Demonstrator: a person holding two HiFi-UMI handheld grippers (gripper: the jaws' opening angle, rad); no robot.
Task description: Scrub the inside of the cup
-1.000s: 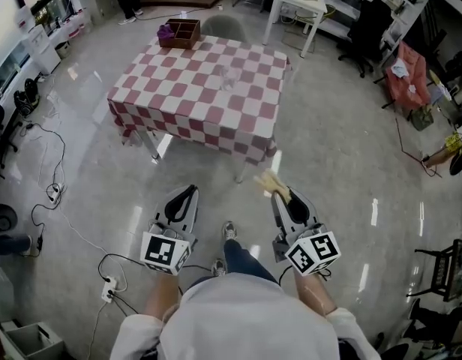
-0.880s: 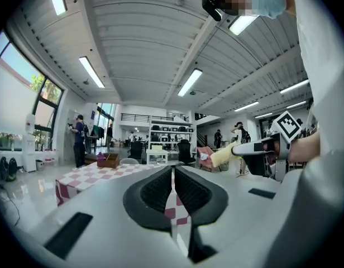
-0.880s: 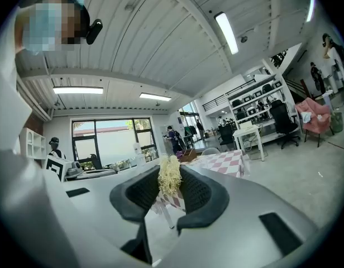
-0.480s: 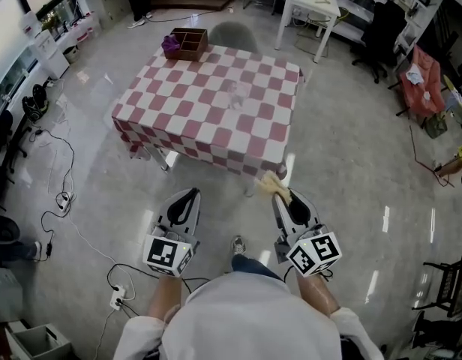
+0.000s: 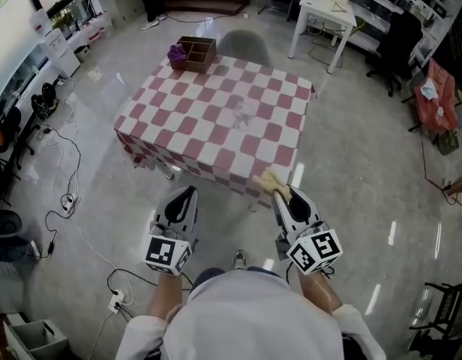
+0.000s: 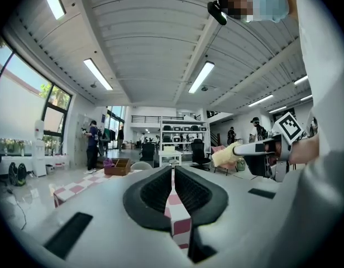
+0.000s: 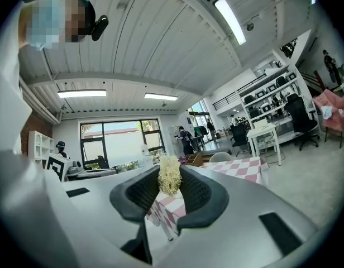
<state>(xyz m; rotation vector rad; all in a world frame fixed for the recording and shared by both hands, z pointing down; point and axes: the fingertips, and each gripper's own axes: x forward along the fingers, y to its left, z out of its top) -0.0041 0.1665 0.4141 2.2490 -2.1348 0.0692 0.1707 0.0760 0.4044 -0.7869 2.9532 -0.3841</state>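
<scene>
A clear cup [image 5: 242,112] stands near the middle of the red-and-white checked table [image 5: 193,126]. I am standing on the floor a short way from the table's near edge, both grippers held level and pointing at it. My left gripper [image 5: 187,192] [image 6: 173,171] is shut with nothing between its jaws. My right gripper [image 5: 280,194] [image 7: 169,187] is shut on a yellowish fibrous scrubber [image 5: 270,181] [image 7: 169,175], whose tuft sticks out past the jaws. In the left gripper view the right gripper [image 6: 256,149] and the scrubber [image 6: 225,156] show at the right.
A wooden compartment box [image 5: 196,53] with something purple in it sits on the table's far corner, a grey chair [image 5: 244,45] behind it. Cables and a power strip [image 5: 113,301] lie on the floor at left. A white table [image 5: 332,7] and office chairs stand farther back.
The table has come nearer and sits lower in the head view as both grippers moved toward it together. Both grippers look the same, the scrubber still in the right one.
</scene>
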